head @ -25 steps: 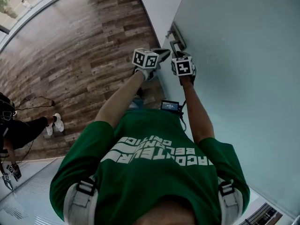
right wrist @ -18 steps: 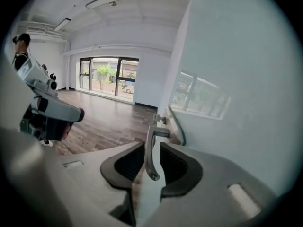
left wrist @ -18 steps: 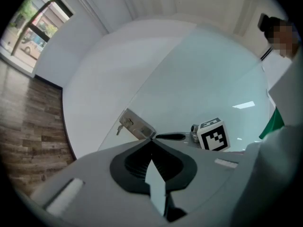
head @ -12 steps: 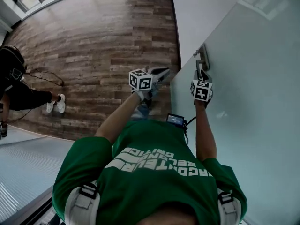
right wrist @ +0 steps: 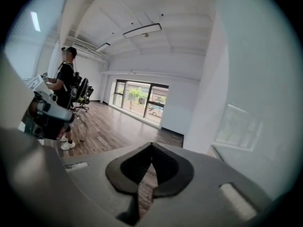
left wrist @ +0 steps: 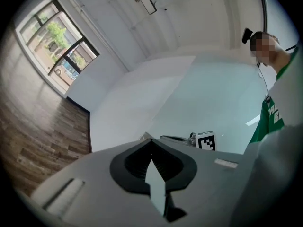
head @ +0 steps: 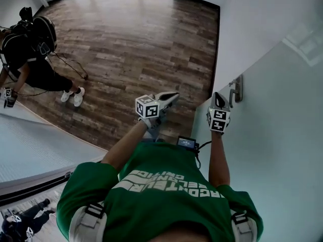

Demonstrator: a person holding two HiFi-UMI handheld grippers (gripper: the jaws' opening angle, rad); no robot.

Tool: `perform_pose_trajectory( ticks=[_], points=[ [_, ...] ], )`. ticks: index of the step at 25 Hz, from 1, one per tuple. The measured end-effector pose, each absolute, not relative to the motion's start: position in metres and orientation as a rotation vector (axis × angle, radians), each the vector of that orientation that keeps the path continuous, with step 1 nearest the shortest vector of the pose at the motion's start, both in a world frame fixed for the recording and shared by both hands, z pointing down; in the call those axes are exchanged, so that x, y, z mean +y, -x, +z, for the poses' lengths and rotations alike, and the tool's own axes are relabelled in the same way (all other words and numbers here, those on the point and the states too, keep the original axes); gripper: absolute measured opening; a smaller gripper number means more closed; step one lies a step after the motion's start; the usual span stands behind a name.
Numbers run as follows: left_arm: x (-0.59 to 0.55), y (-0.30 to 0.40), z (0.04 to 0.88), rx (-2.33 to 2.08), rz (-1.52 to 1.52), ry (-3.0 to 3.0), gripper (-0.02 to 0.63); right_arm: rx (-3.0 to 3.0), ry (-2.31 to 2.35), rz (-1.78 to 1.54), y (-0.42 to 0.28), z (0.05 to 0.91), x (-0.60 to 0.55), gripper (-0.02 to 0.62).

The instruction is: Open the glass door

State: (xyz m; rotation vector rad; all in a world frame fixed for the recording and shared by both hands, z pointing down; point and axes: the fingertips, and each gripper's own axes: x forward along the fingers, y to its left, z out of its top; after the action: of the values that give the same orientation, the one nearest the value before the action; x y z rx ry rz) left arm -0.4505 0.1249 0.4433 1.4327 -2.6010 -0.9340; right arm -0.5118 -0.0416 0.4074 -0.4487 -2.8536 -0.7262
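Observation:
The frosted glass door (head: 275,140) fills the right side of the head view, standing at an angle, with its metal handle (head: 236,89) near the door's edge. My right gripper (head: 217,97) is shut and holds nothing. It points up along the door's edge, just left of and below the handle, apart from it. My left gripper (head: 173,95) is also shut and holds nothing, hanging over the wood floor left of the door's edge. In the left gripper view the jaws (left wrist: 151,142) point at the pale door (left wrist: 213,89). The right gripper (right wrist: 151,146) faces the room.
A person in black (head: 30,49) with gear and cables stands at the far left on the wood floor (head: 141,44). A white wall (head: 252,19) runs behind the door. Another frosted panel (head: 35,145) lies at the lower left. Windows (right wrist: 139,98) close the far end.
The door has swung and the view has turned with it. My right gripper, at the handle a second ago, now sits below it and apart. The left gripper stayed shut beside it.

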Motion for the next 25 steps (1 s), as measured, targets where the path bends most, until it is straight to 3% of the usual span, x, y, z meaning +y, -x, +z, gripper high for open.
perform_pose_trajectory(
  ticks=[10,25],
  points=[
    [0.198,0.402,0.447,-2.754,-0.835,-1.317,0.015,-2.79,0.915,-0.851,0.451,0.42,0.06,-0.008],
    [0.282,0.315,0.46,-2.797,-0.838,-1.272,0.015,-2.794,0.99,-0.732,0.351,0.448,0.152,-0.006]
  ],
)
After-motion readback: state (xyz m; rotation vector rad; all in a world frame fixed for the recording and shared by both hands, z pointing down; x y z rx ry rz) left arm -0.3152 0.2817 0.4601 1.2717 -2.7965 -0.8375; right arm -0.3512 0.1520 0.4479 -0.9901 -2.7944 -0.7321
